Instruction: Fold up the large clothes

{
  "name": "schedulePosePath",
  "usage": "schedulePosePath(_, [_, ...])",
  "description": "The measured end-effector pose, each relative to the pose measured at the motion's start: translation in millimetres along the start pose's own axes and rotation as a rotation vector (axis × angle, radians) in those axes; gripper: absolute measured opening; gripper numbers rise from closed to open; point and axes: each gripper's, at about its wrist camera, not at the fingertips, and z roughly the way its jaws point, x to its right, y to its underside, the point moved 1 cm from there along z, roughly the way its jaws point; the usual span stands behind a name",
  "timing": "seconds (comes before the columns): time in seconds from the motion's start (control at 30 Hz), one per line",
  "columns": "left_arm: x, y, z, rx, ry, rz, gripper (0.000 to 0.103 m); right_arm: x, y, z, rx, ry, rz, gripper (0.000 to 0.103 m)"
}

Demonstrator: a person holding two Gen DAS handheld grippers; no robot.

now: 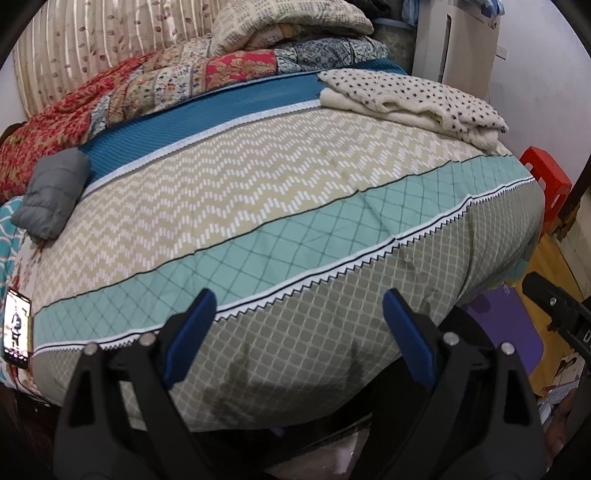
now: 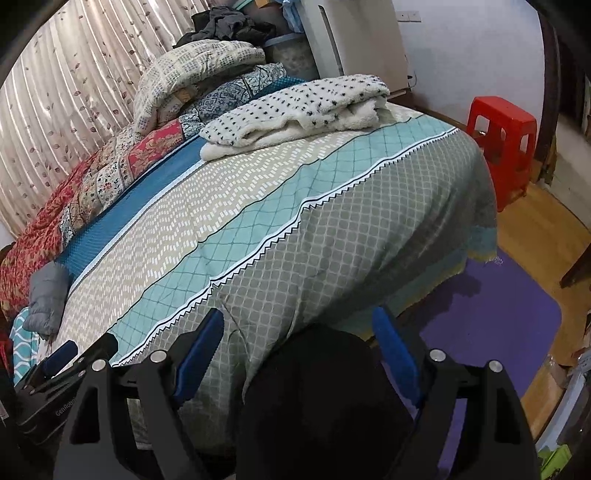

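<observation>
A bed [image 1: 258, 206] fills both views, covered by a spread in bands of blue, beige zigzag, mint lattice and grey-green lattice. Along its far edge lies a red and floral quilt [image 1: 110, 107] with a pale patterned duvet [image 1: 288, 26] heaped on top. At the bed's far right corner rests a folded white blanket with black dots [image 1: 413, 101], fleece side showing at its edges. Near the left edge sits a small grey padded garment [image 1: 51, 192], rolled up, and a phone [image 1: 16, 328] lies at the near left corner. Beside the bed stand a red stool [image 2: 502, 144] and a purple floor mat [image 2: 498, 321]. The left gripper [image 1: 297, 339] and the right gripper [image 2: 299, 354] both hover at the near edge, fingers wide apart, holding nothing.
</observation>
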Motion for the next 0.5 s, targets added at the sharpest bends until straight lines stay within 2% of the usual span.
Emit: schedulePosePath(0.5, [2.3, 3.6, 5.8, -0.023, -0.006, 0.015, 0.088, 4.0, 2.6, 10.4, -0.037, -0.019, 0.022, 0.094])
